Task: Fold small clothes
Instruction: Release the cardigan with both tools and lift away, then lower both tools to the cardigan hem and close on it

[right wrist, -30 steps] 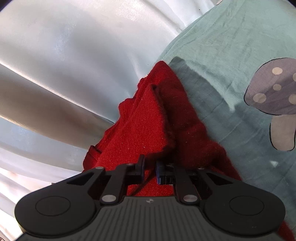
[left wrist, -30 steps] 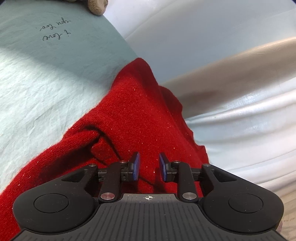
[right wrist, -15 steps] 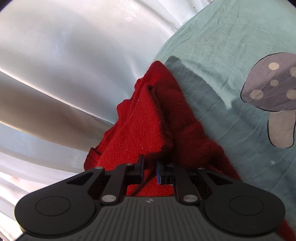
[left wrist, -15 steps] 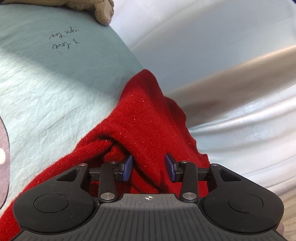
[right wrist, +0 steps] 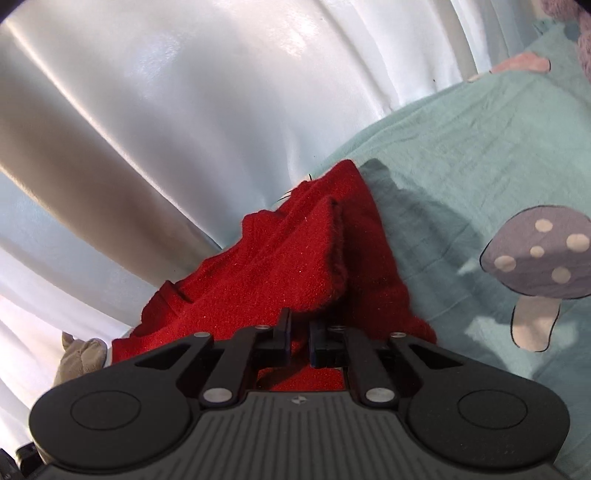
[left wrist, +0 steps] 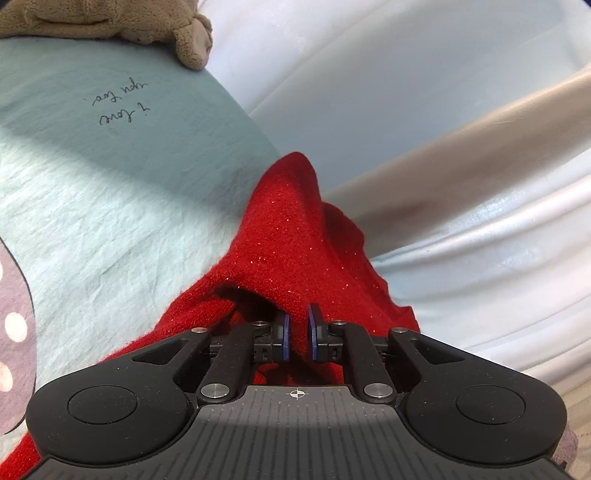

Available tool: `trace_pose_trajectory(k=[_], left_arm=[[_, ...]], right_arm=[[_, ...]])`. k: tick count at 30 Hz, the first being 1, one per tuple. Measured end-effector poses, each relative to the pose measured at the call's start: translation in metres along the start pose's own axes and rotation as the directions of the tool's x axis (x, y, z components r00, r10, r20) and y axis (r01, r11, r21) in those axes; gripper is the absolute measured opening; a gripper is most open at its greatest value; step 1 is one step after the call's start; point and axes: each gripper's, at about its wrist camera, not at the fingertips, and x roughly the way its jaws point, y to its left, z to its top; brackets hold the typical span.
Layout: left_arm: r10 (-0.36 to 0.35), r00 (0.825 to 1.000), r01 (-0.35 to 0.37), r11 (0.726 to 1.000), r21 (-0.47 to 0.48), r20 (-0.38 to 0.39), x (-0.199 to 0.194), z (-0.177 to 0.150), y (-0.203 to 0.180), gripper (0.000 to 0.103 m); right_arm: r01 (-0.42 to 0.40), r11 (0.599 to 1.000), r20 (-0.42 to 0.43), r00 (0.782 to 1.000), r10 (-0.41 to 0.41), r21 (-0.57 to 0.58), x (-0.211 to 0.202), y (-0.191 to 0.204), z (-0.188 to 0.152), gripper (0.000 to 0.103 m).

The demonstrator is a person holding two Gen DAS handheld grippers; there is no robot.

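A small red knit garment [left wrist: 295,240] lies bunched along the edge of a pale green bedsheet [left wrist: 110,206]. My left gripper [left wrist: 297,334] is shut on a fold of the red garment, its blue pads close together with cloth between them. In the right wrist view the same red garment [right wrist: 295,266] rises in a folded ridge. My right gripper [right wrist: 299,332] is shut on its near edge. Both grippers hold the cloth lifted slightly off the sheet.
The bedsheet [right wrist: 480,155] has a grey mushroom print [right wrist: 535,266] and handwriting [left wrist: 122,105]. A beige plush toy [left wrist: 110,26] lies at the top left in the left wrist view. A grey plush toy [right wrist: 79,356] lies low left. White glossy curtains [right wrist: 184,110] hang beside the bed.
My left gripper opened wide half a second ago and has now shut on a fold of the red garment. My right gripper stayed shut on the cloth and pulled back slightly.
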Motion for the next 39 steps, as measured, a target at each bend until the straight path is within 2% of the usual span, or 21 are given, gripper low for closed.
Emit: trace_pose_trajectory(k=[5, 9, 13, 15, 18, 21, 23, 25, 28, 30, 31, 32, 35, 39], left_arm=[[0.055, 0.998, -0.055, 0.998, 0.007, -0.022, 0.009, -0.007, 0.007, 0.012], [0.090, 0.996, -0.089, 0.995, 0.050, -0.025, 0.016, -0.008, 0.006, 0.012], [0.116, 0.992, -0.113, 0.991, 0.070, -0.040, 0.005, -0.006, -0.003, 0.014], [0.119, 0.993, -0.116, 0.987, 0.115, -0.020, -0.008, -0.005, -0.012, 0.015], [0.135, 0.990, -0.140, 0.975, 0.170, 0.041, -0.022, 0.002, -0.026, 0.023], [0.148, 0.986, -0.160, 0.964, 0.213, 0.071, -0.016, 0.009, -0.036, 0.032], [0.155, 0.985, -0.168, 0.955, 0.243, 0.069, -0.002, 0.012, -0.041, 0.033], [0.180, 0.982, -0.191, 0.942, 0.276, 0.064, 0.013, 0.012, -0.045, 0.033], [0.220, 0.975, -0.219, 0.918, 0.329, 0.036, 0.034, 0.009, -0.045, 0.032], [0.258, 0.966, -0.251, 0.901, 0.353, 0.028, 0.044, 0.005, -0.040, 0.030], [0.277, 0.960, -0.272, 0.891, 0.365, 0.041, 0.046, 0.003, -0.038, 0.018], [0.288, 0.956, -0.288, 0.879, 0.380, 0.057, 0.047, 0.001, -0.038, 0.015], [0.297, 0.952, -0.299, 0.854, 0.426, 0.074, 0.050, -0.002, -0.039, 0.016], [0.295, 0.952, -0.300, 0.839, 0.454, 0.084, 0.049, -0.005, -0.040, 0.016]], right_arm=[[0.038, 0.998, -0.029, 0.999, -0.039, -0.054, -0.001, 0.000, -0.004, 0.007], [0.076, 0.993, -0.046, 0.996, -0.081, -0.093, 0.009, 0.000, -0.007, 0.008], [0.099, 0.987, -0.056, 0.993, -0.106, -0.124, 0.011, -0.001, -0.005, 0.008], [0.131, 0.981, -0.038, 0.990, -0.137, -0.140, 0.003, 0.003, 0.000, 0.011], [0.168, 0.975, 0.015, 0.986, -0.168, -0.147, -0.015, 0.005, 0.007, 0.018], [0.273, 0.942, 0.123, 0.960, -0.253, -0.194, -0.025, 0.016, 0.013, 0.019], [0.255, 0.939, 0.151, 0.963, -0.224, -0.232, -0.025, 0.024, 0.014, 0.019], [0.188, 0.933, 0.110, 0.981, -0.161, -0.306, -0.015, 0.035, 0.011, 0.019], [0.111, 0.887, 0.018, 0.993, -0.115, -0.448, 0.008, 0.055, -0.002, 0.018], [0.135, 0.850, -0.002, 0.988, -0.158, -0.509, 0.024, 0.058, -0.010, 0.018], [0.156, 0.839, -0.004, 0.983, -0.185, -0.521, 0.030, 0.056, -0.011, 0.018], [0.168, 0.835, -0.005, 0.980, -0.200, -0.524, 0.035, 0.052, -0.011, 0.015], [0.182, 0.820, 0.014, 0.978, -0.208, -0.542, 0.040, 0.043, -0.008, 0.012], [0.202, 0.794, 0.038, 0.975, -0.221, -0.573, 0.045, 0.044, -0.009, 0.011]])
